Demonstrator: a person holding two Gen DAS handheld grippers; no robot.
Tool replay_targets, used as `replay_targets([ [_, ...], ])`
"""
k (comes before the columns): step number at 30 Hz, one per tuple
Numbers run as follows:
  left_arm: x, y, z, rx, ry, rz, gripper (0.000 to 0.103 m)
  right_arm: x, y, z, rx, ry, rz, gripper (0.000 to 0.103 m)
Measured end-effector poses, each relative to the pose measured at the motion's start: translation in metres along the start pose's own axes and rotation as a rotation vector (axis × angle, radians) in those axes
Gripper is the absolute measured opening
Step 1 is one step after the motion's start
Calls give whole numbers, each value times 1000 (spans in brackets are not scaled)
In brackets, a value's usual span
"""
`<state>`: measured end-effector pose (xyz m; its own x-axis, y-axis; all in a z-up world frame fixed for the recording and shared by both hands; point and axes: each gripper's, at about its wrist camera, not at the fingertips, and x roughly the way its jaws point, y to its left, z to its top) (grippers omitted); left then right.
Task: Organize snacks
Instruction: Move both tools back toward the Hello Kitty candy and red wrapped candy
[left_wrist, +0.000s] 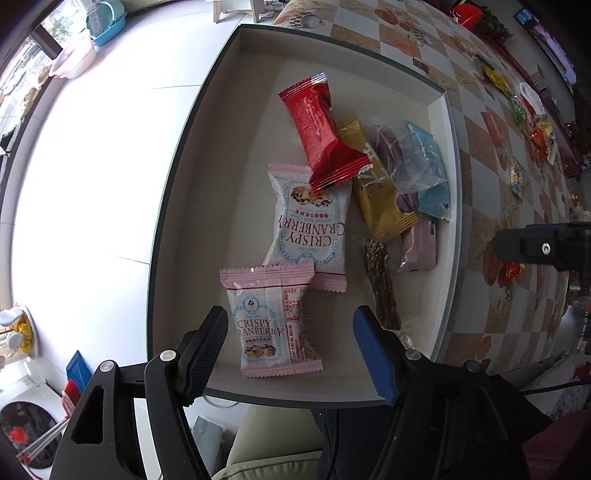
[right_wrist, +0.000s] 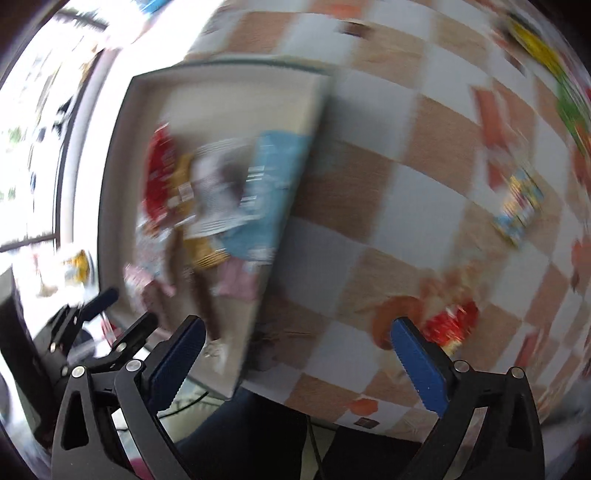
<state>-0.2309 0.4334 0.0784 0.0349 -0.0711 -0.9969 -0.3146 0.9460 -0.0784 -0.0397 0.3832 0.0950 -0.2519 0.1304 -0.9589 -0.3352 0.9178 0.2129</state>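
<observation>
A pink-and-white foil packet printed "Crispy Cranberry" (left_wrist: 273, 325) lies flat on the floor of a shallow cream cardboard box with a dark rim (left_wrist: 177, 206), at the box's near edge. It sits between the fingers of the left gripper (left_wrist: 291, 347), whose jaws stand apart with a clear gap on each side of the packet; the black ribbed pad on the left and the blue pad on the right do not press on it.

Just beyond it lies a second pink-and-white cranberry packet (left_wrist: 310, 229), its near seam touching the first. A red foil wrapper (left_wrist: 321, 136) rests with one end on that second packet's far edge. To the right of these lie a mustard-yellow bar wrapper (left_wrist: 376, 184), a clear packet with purple contents (left_wrist: 406, 158), a light-blue sachet (left_wrist: 436, 195), a pale purple packet (left_wrist: 421, 247) and a dark brown stick (left_wrist: 384, 288), all crowded toward the box's right wall.

The box rests on a table covered in an orange-and-white checked cloth (right_wrist: 424, 129). In the blurred right wrist view, the right gripper (right_wrist: 299, 362) hangs over this cloth, to the right of the box, jaws wide apart with nothing between them. A red crinkled sweet wrapper (right_wrist: 450, 325) lies on the cloth just beyond its right finger, and a yellow-and-blue packet (right_wrist: 517, 206) lies farther off.
</observation>
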Motion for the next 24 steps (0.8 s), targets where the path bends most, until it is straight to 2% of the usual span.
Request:
replay_targets([
  [6, -5, -24, 9, 42, -2, -15, 75, 4, -99, -12, 392, -4, 59, 101],
  [9, -5, -34, 13, 65, 4, -20, 75, 13, -129, -23, 519, 11, 101, 101],
  [13, -3, -43, 20, 85, 13, -26, 75, 28, -137, -22, 571, 27, 127, 101],
  [24, -11, -50, 21, 128, 28, -45, 77, 55, -127, -21, 532, 56, 110, 101],
])
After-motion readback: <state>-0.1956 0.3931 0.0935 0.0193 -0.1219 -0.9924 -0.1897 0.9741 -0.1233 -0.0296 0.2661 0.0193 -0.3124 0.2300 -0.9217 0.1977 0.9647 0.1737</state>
